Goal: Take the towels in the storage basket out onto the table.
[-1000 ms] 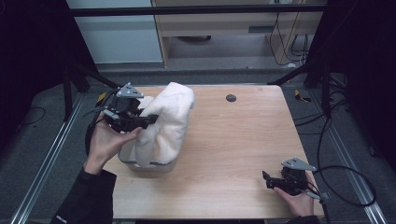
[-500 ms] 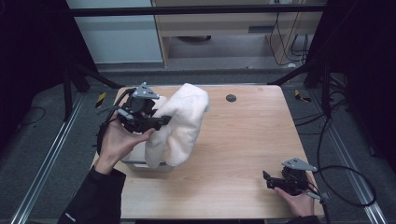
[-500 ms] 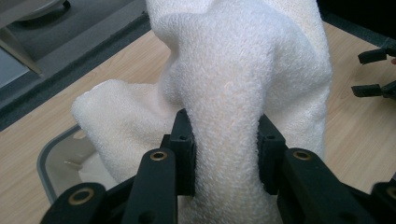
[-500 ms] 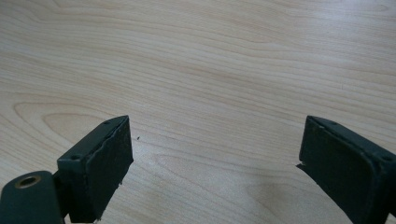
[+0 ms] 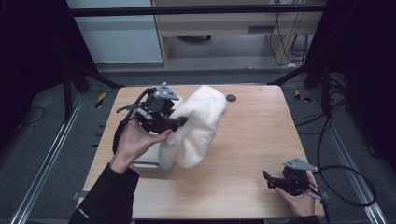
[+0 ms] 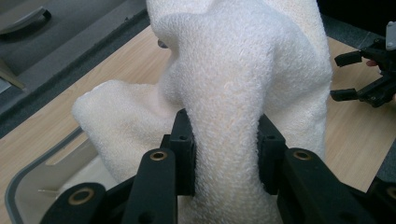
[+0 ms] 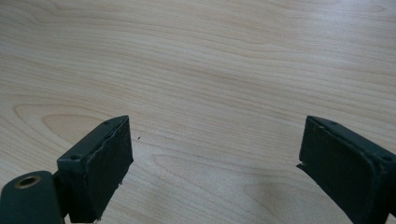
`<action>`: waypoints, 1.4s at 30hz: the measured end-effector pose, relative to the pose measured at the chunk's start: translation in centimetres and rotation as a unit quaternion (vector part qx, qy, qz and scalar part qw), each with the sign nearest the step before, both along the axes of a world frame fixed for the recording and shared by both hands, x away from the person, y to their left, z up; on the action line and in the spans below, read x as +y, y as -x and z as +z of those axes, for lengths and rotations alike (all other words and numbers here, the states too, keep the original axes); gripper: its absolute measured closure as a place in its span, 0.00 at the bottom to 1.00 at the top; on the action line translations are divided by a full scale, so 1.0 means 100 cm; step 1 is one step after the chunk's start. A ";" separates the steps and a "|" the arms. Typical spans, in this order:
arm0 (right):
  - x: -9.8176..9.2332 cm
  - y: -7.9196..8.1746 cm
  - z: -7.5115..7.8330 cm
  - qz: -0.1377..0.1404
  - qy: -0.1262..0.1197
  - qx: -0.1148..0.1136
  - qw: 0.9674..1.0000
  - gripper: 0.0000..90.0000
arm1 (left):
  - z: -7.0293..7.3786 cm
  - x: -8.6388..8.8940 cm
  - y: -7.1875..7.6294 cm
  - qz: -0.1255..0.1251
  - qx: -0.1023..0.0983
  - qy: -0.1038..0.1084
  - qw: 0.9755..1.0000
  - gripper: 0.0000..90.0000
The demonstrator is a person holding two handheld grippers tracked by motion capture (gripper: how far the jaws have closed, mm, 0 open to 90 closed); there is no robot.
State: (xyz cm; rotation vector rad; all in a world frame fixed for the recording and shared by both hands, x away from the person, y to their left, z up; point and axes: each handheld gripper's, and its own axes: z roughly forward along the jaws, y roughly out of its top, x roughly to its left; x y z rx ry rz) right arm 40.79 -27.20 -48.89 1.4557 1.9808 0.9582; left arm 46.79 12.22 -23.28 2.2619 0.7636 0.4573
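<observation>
A thick cream-white towel (image 5: 198, 123) hangs in a bunched fold above the left half of the wooden table (image 5: 252, 135). My left gripper (image 5: 180, 122) is shut on it. In the left gripper view both black pads pinch a fat ridge of the towel (image 6: 233, 84), and the left gripper (image 6: 224, 140) is held over a pale container. The towel's lower end drapes onto that grey-rimmed container (image 5: 144, 163) and hides most of it. My right gripper (image 5: 267, 179) rests low at the table's front right corner, open, with bare wood between the pads of the right gripper (image 7: 215, 158).
A small dark round spot (image 5: 230, 98) sits near the table's far edge. The container's rim (image 6: 18, 186) shows at the lower left of the left gripper view, and the right gripper (image 6: 359, 79) shows far off at its right. Cables trail off the table's right side.
My left gripper has carried the towel to the right and slightly up, so more of it hangs off the container. The right gripper has stayed put.
</observation>
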 end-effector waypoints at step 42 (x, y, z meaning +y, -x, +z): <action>-0.002 0.001 0.000 -0.001 -0.003 -0.005 1.000 0.10 | -0.066 -0.080 -0.027 -0.042 0.040 -0.034 0.998 0.74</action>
